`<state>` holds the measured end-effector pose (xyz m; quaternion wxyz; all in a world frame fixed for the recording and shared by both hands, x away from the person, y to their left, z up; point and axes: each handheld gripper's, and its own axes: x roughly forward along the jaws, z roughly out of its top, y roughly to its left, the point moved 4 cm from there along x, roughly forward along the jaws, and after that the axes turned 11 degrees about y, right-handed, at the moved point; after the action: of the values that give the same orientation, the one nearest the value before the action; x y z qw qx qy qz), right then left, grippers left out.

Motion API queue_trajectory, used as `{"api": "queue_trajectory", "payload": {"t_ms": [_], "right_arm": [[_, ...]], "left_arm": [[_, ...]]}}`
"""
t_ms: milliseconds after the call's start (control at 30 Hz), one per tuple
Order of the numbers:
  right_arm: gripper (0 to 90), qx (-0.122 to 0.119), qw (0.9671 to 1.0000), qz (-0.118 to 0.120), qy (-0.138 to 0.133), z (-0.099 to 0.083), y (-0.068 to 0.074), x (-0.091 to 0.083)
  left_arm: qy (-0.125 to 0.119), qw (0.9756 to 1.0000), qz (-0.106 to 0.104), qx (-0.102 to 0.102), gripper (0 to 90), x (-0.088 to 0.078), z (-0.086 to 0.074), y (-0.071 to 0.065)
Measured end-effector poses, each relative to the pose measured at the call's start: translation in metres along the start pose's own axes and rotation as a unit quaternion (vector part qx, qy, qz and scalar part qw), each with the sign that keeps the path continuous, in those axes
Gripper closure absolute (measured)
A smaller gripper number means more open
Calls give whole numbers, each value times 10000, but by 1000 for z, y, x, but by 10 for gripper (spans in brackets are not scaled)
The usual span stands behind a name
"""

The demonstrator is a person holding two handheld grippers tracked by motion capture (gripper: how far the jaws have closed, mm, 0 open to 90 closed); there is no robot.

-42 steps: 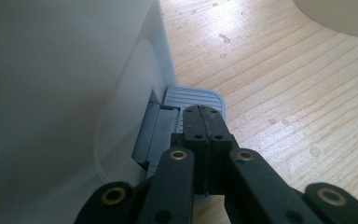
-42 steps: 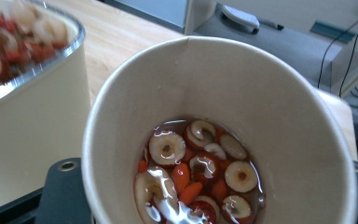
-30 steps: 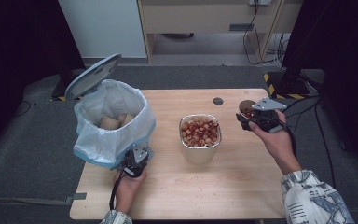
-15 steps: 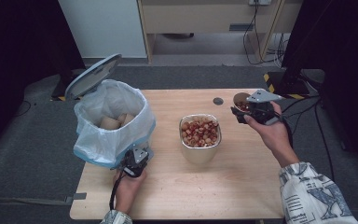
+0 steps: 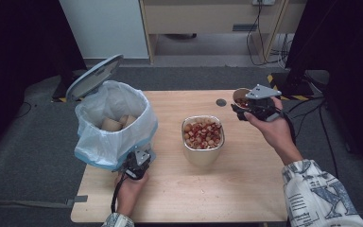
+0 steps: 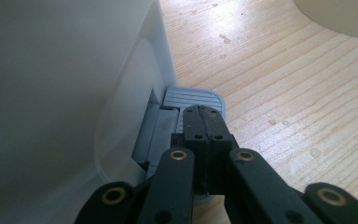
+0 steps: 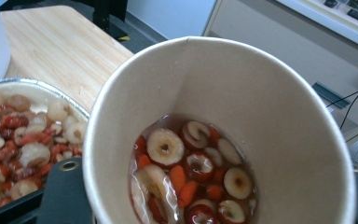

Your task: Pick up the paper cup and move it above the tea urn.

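The left gripper (image 5: pixel 136 165), jaws closed on nothing, presses the bin pedal (image 6: pixel 193 97), so the lidded bin (image 5: pixel 116 124) at nine o'clock stands open. The right gripper (image 5: pixel 244 109) grips a paper cup (image 7: pixel 223 126) with leftover dates at two o'clock of the foil tray (image 5: pixel 203 137); emptying appears not yet done.
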<state>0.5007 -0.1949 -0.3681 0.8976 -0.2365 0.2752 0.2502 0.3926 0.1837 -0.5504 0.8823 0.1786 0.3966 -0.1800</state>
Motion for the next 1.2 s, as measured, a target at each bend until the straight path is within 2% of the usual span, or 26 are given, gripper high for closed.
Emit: {"api": "queue_trajectory", "payload": {"t_ms": [100, 267, 367, 600, 700, 833, 1067, 1200], "right_arm": [[328, 17, 10000, -23, -18, 4, -1, 0], [328, -136, 9999, 17, -53, 16, 5, -1], [328, -112, 9999, 16, -56, 19, 4, -1], [328, -225, 9997, -27, -35, 26, 6, -1], [328, -386, 9992, 15, -47, 29, 10, -2], [328, -325, 9995, -10, -64, 31, 8, -3], [328, -476, 9988, 15, -125, 37, 12, -5], [328, -658, 9977, -43, -126, 42, 14, -5]], "left_arm": [[-1, 10000, 2, 1, 894, 0, 0, 0], [1, 10000, 0, 4, 894, 0, 0, 0], [-1, 10000, -2, -3, 894, 0, 0, 0], [-4, 10000, 0, 0, 894, 0, 0, 0], [-6, 10000, -4, -8, 894, 0, 0, 0], [-20, 10000, -3, -20, 894, 0, 0, 0], [-16, 10000, -1, -16, 894, 0, 0, 0], [-17, 10000, -3, -17, 894, 0, 0, 0]]}}
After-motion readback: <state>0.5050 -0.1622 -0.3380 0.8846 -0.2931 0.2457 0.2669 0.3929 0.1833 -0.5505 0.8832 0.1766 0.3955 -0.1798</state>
